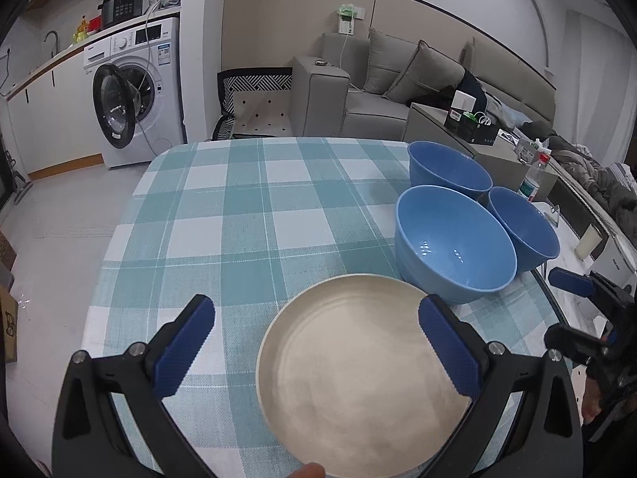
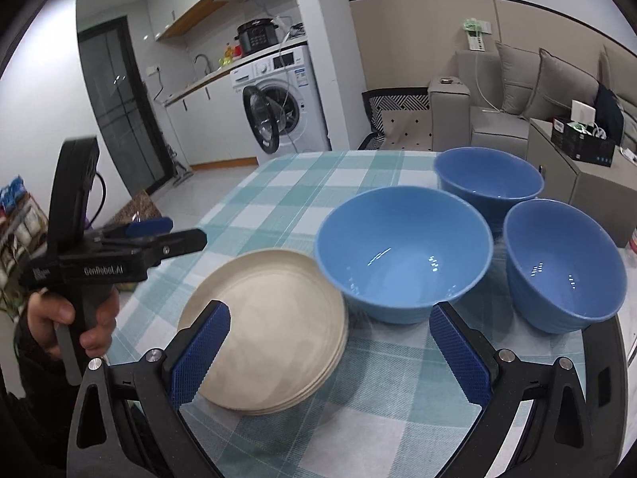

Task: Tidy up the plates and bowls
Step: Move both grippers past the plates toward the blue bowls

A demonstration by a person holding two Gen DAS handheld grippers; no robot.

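Fingers [image 2: 458,354] spread, left gripper [image 2: 159,231] — "GenRobot.AI"

The cream plates [image 1: 358,374] run off the bottom edge; the far blue bowl [image 2: 487,177] sits half hidden behind nearer bowls.

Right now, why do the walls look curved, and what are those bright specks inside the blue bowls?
Left wrist view: the fisheye lens bends the walls and darkens the corners; the specks in the nearest bowl are reflected room lights. Right wrist view: same bending, specks in two bowls, and the plates look slightly soft.
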